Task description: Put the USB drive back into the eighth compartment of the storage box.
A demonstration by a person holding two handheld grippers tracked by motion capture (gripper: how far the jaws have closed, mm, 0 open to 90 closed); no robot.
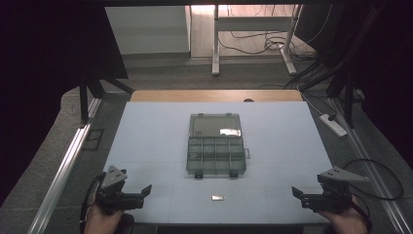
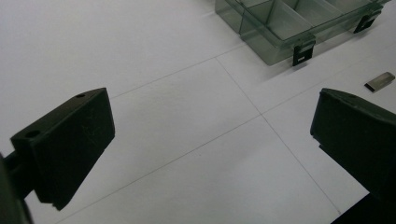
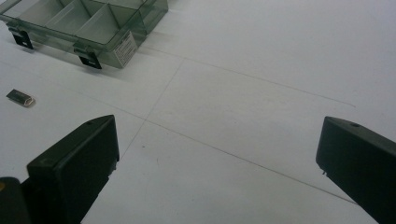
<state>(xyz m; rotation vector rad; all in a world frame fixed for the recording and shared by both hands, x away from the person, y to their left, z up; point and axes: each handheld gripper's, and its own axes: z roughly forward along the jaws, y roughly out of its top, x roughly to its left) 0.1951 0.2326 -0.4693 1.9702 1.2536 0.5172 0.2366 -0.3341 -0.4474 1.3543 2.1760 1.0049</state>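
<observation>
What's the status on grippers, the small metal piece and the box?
Left gripper and right gripper open, empty. Metal piece lies loose in front of open organizer box. Path clear.

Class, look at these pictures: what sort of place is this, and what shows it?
Probably a lab or test workspace: a white work table ringed by dark curtains, loose cables on the floor beyond, and a person's hand-held grippers, left gripper and right gripper.

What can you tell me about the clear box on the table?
The box is a clear, grey-tinted plastic organiser, lying open in the middle of the white table. Its lid is folded flat away from the person. The base is split by dividers into several compartments, which look empty. Two dark latches hang on the near edge, and a small label sits on one side wall. Nothing touches it; a small metal piece lies apart, nearer the person.
</observation>
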